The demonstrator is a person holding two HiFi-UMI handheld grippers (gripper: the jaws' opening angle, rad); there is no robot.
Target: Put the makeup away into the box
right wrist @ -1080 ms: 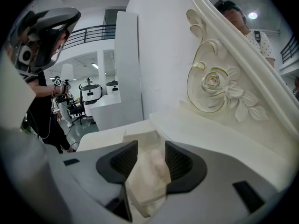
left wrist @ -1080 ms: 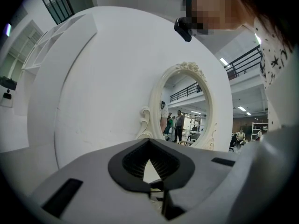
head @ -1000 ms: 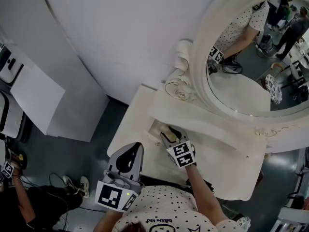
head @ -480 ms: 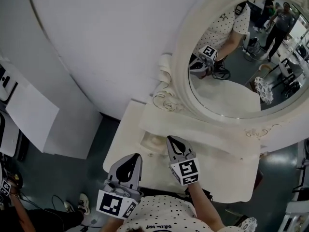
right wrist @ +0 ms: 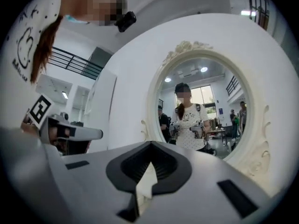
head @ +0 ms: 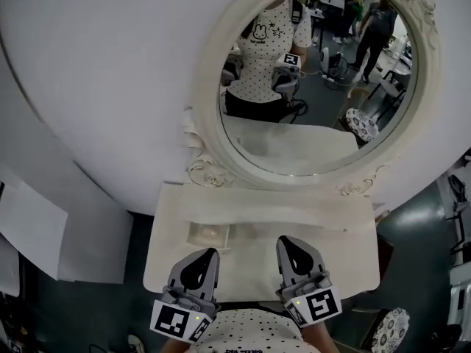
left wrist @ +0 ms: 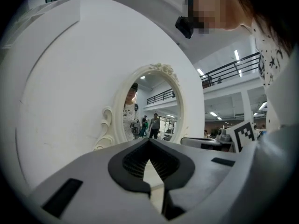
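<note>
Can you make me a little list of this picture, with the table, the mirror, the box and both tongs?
table: white, in front of the person
mirror: oval, curly white frame, at the table's back
box: clear, on the table's left part; contents too faint to tell
left tongs: shut, empty, over the table's front
right tongs: shut, empty, beside the left tongs

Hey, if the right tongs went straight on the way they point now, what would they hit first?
The right tongs would probably meet the glass of the oval mirror in its cream carved frame; nothing shows in between, though depth is unclear.
</note>
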